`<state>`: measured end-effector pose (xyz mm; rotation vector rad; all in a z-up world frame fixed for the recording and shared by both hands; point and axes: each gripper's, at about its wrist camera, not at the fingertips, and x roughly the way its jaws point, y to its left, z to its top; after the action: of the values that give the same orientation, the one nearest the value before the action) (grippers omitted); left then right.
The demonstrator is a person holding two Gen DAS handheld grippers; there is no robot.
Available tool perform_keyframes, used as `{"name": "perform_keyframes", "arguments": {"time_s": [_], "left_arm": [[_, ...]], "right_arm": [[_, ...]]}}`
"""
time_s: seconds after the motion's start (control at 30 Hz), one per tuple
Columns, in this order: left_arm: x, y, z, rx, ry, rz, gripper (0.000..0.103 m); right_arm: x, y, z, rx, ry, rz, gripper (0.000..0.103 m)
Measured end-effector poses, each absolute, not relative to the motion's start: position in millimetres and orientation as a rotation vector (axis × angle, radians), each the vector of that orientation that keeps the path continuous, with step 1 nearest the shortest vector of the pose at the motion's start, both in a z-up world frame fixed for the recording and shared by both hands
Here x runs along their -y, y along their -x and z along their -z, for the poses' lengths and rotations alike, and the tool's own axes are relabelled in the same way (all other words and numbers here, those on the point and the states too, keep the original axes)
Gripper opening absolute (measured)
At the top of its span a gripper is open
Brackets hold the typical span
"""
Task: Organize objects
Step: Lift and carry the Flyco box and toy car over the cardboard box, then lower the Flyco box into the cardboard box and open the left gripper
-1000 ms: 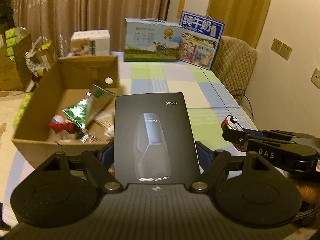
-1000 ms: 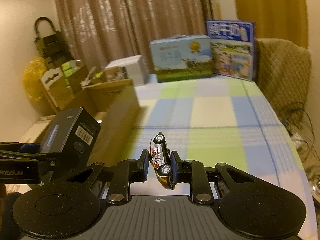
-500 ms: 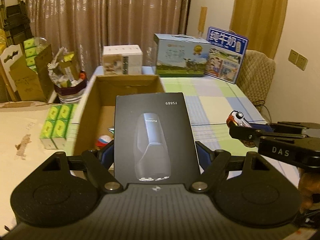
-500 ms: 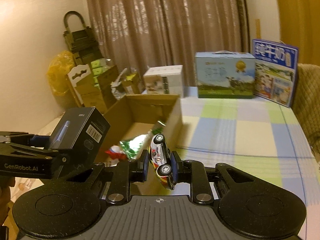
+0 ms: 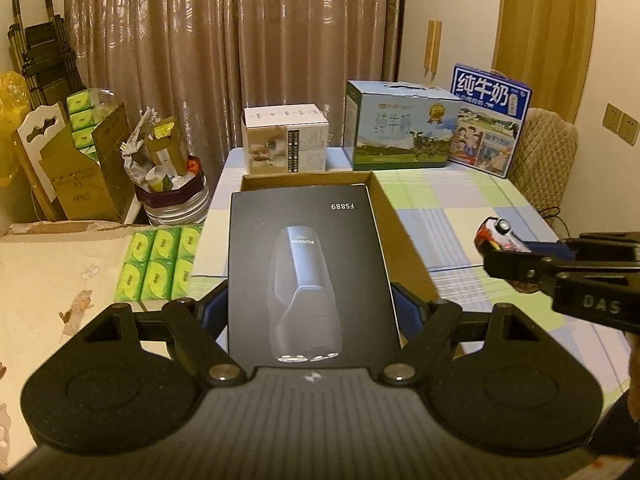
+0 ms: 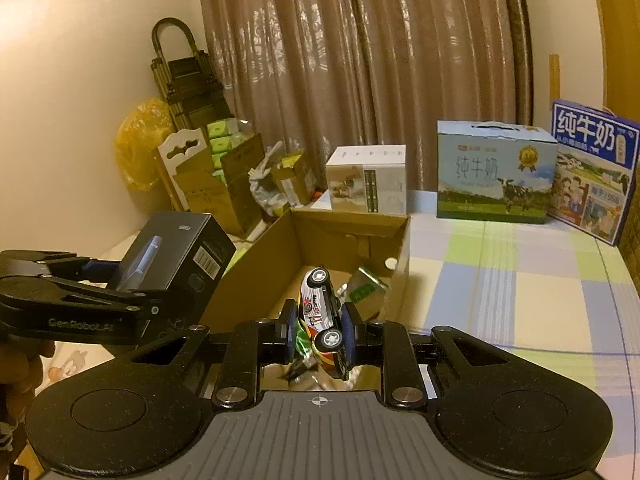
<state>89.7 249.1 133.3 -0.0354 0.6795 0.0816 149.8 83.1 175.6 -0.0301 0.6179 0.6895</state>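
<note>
My left gripper point(image 5: 310, 312) is shut on a black shaver box point(image 5: 308, 268) marked FS889, held above the left side of the open cardboard box point(image 5: 400, 232). The shaver box also shows in the right wrist view point(image 6: 176, 256). My right gripper point(image 6: 319, 330) is shut on a small toy race car point(image 6: 320, 308), held over the cardboard box point(image 6: 352, 220), which holds a green packet point(image 6: 366, 288) and other items. The toy car also shows in the left wrist view point(image 5: 498, 234).
Two milk cartons point(image 5: 404, 136) point(image 5: 490, 120) and a white box point(image 5: 286, 142) stand at the table's far edge. Green tissue packs point(image 5: 160, 262) lie left of the cardboard box. Cluttered boxes point(image 5: 80, 160) and a padded chair point(image 5: 548, 152) flank the checkered tablecloth point(image 5: 480, 208).
Both grippers have moved left and up with their loads. The right gripper with the car is now over the cardboard box; the shaver box now hides the carton's inside.
</note>
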Motion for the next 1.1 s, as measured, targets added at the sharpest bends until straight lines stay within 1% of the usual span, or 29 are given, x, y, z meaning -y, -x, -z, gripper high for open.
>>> {"name": "perform_keyframes", "arguments": {"time_s": [0.53,0.97,1.03,1.1], "left_arm": [[-266.7,-130.5,-114.7,-0.739,0.018,-0.064,0.078],[-269.8,-141.1,-106.2,-0.754,0.017,-0.065,0.079],[-269.6,-144.0,-104.4,-0.755,0.017,-0.062,0.079],[-271.4,-148.2,-102.1,-0.757,0.029,-0.061,0.082]], "right_arm": [[-104.8,-178.4,-149.6,-0.691,0.019,-0.692,0.019],[-108.7,-186.6,-146.8,-0.687,0.014,-0.688,0.019],[-109.3,-187.9,-145.9,-0.69,0.014,-0.686,0.019],[-109.4,-189.0,-144.0,-0.694,0.012,-0.684,0.019]]}}
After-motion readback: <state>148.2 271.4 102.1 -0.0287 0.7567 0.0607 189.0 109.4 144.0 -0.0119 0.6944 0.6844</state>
